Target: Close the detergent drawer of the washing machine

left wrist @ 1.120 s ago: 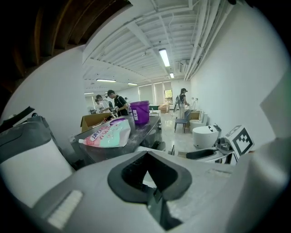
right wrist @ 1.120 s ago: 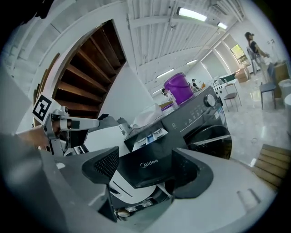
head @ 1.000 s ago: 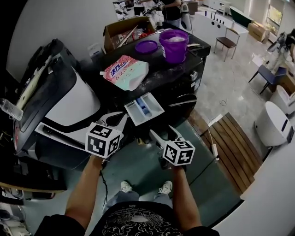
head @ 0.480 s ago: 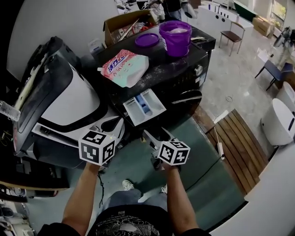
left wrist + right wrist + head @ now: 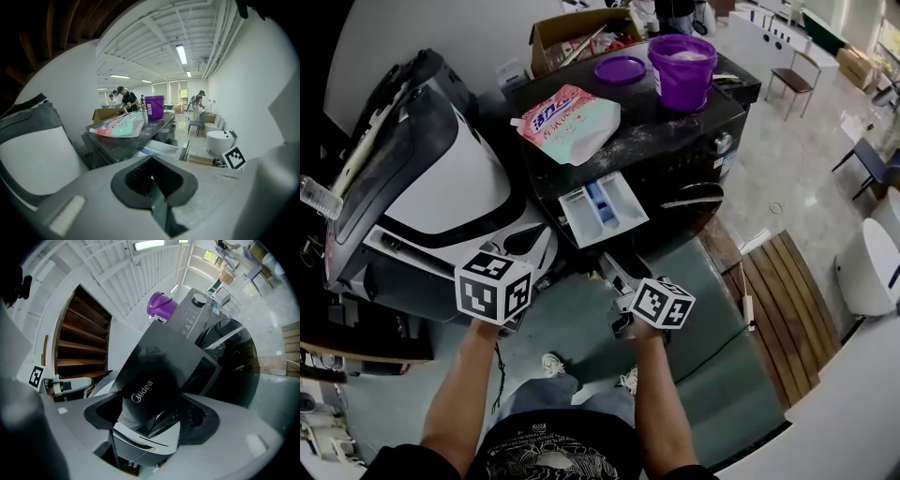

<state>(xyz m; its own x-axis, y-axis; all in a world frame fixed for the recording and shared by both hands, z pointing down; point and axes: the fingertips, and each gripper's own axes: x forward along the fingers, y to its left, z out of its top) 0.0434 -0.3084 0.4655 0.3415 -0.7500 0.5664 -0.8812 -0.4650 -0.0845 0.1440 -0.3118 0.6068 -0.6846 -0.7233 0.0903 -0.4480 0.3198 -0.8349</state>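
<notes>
Shows nothing done yet: detergent drawer [image 5: 602, 208] pulled out of the washing machine [image 5: 670, 131], right gripper [image 5: 617, 270] parted and empty just near its front, left gripper [image 5: 530, 246] pressed together, empty.

The person wears a black T-shirt [image 5: 553, 450] with a pale printed graphic across the chest, blue-grey jeans [image 5: 548, 398] and white sneakers [image 5: 553, 364] with dark laces. The forearms are bare below the sleeves.

The left hand-held gripper [image 5: 532, 246] and the right hand-held gripper [image 5: 614, 272] share one build: smooth pale-grey jaw shells, each pair framing a dark, rounded inner cut-out. Each carries a white cube [image 5: 492, 286] with bold black square markers on its faces. A thin dark cable [image 5: 499, 375] hangs under the left one.
</notes>
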